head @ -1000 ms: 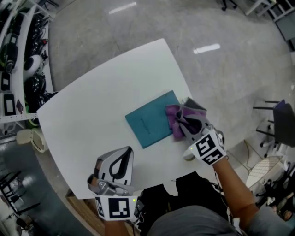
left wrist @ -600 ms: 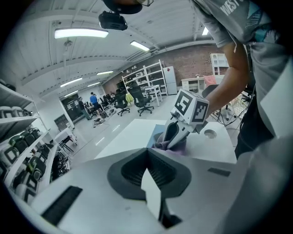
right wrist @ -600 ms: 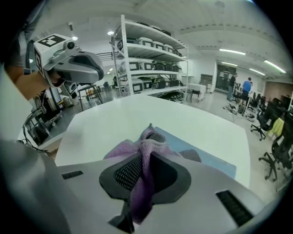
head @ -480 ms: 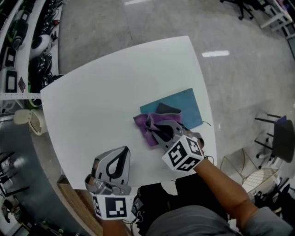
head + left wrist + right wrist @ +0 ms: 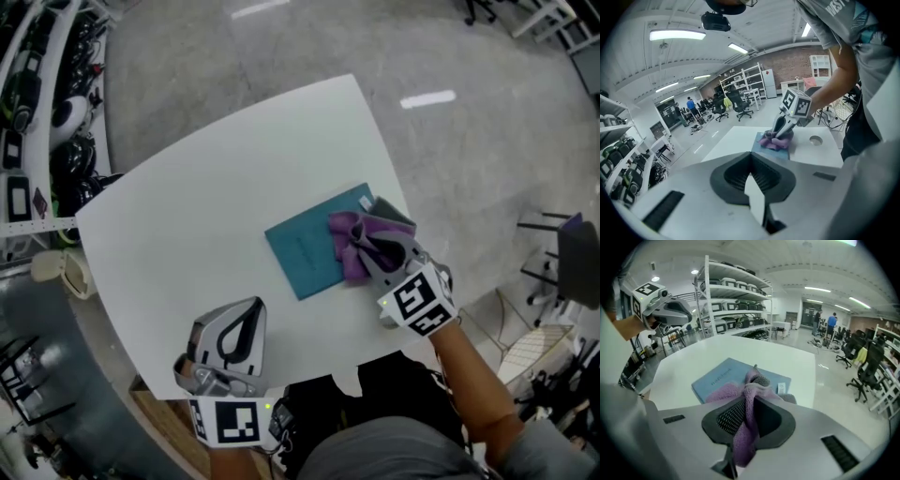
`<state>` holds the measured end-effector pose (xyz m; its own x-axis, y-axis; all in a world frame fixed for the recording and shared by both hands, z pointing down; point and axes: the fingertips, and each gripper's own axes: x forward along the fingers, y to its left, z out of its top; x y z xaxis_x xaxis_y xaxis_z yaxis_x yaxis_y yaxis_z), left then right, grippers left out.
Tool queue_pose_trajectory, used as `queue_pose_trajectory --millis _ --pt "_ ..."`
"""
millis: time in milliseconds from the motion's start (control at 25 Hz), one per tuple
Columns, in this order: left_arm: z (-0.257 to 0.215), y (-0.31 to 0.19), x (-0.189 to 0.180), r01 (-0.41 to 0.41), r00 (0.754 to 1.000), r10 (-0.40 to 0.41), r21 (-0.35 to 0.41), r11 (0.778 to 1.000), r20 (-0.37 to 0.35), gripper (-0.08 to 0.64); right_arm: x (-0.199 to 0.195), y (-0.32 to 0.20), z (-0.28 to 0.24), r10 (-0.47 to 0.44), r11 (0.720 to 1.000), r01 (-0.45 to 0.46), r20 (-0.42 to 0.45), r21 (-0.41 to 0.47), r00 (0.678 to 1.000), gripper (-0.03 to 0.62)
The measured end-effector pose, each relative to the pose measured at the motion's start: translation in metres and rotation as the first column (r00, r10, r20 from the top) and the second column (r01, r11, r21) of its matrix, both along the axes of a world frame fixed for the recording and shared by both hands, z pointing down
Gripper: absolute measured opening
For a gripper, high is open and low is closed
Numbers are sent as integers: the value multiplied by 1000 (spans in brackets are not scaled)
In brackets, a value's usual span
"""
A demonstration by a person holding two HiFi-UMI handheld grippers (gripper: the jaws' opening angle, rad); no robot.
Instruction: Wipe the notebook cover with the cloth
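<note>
The blue notebook lies flat on the white surface. The purple cloth sits on the notebook's end nearest the right claw, which is pinched tight on the cloth and holds it down there. The left claw is closed with nothing in it, well apart from the notebook.

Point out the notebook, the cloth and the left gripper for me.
notebook [image 5: 302,255]: head view, middle of the bare teal cover.
cloth [image 5: 349,246]: head view, middle of the purple bunch.
left gripper [image 5: 253,307]: head view, tips of its jaws.
</note>
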<state>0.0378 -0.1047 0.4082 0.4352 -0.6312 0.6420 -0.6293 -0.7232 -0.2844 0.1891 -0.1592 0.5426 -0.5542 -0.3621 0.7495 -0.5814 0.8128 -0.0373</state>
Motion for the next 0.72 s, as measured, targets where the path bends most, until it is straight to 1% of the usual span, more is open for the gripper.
queue_pose_trajectory --millis 80,120,240,360,480,720 --pt "0 -3 10 -21 1000 21 1 1000 0 0 26 -7 1 54 999 -54 -11 1 998 74" --pt "0 -5 15 -29 1000 29 1 1000 1 0 34 -9 1 67 998 -67 -14 2 998 74" --pt "-2 -7 25 -38 999 38 3 999 -1 0 36 -9 0 61 998 -61 -15 4 998 74" --pt "-4 -6 23 -24 1000 24 7 1000 -5 0 11 -7 -2 15 1000 -15 9 4 1000 74" --pt "-1 3 15 9 1000 -9 3 1000 -4 0 -26 -3 -5 -81 997 80 30 21 996 74" --pt "6 22 -10 83 997 -83 -13 996 1 0 -108 20 -7 -260 966 258 71 26 963 74"
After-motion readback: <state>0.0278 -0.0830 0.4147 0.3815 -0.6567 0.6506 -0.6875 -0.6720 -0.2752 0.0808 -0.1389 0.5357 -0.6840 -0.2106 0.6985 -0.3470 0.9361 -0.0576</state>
